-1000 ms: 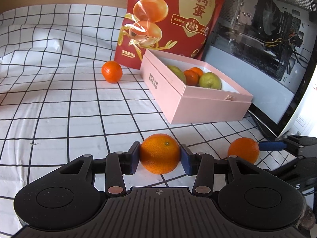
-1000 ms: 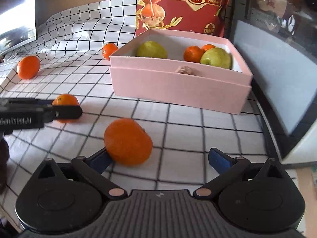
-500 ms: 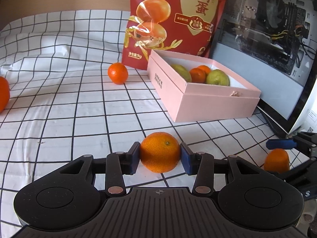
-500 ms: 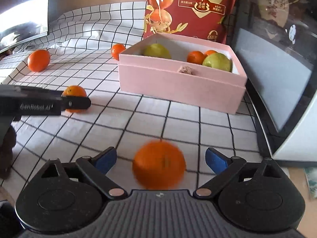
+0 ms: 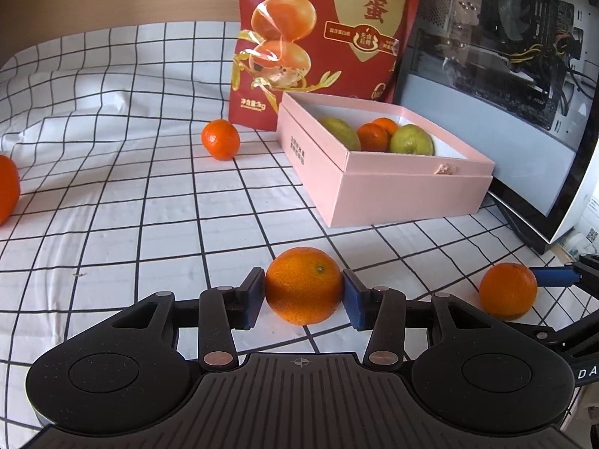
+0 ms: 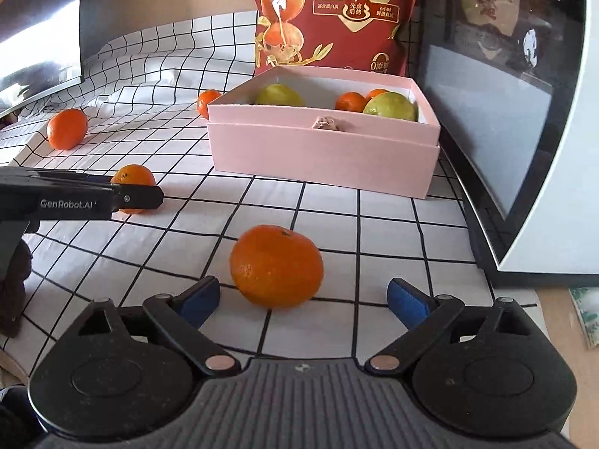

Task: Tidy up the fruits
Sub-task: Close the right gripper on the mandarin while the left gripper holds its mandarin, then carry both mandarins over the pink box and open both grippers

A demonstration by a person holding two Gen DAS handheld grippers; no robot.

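My left gripper (image 5: 304, 293) is shut on an orange (image 5: 304, 285) just above the checked cloth; the same orange shows in the right wrist view (image 6: 133, 183) behind the left gripper's finger. My right gripper (image 6: 304, 301) is open, and a second orange (image 6: 276, 265) lies on the cloth between and just ahead of its fingers; it also shows in the left wrist view (image 5: 508, 290). The pink box (image 5: 404, 194) (image 6: 322, 153) holds two green fruits and two small oranges.
A loose orange (image 5: 220, 139) lies left of the box by the red snack bag (image 5: 322, 37). Another orange (image 6: 67, 128) lies far left on the cloth. A computer case with a glass panel (image 6: 524, 119) stands right of the box.
The orange in front of my right gripper has rolled from the left finger toward the middle and settled. My left gripper has kept its hold and both views have pulled back slightly.
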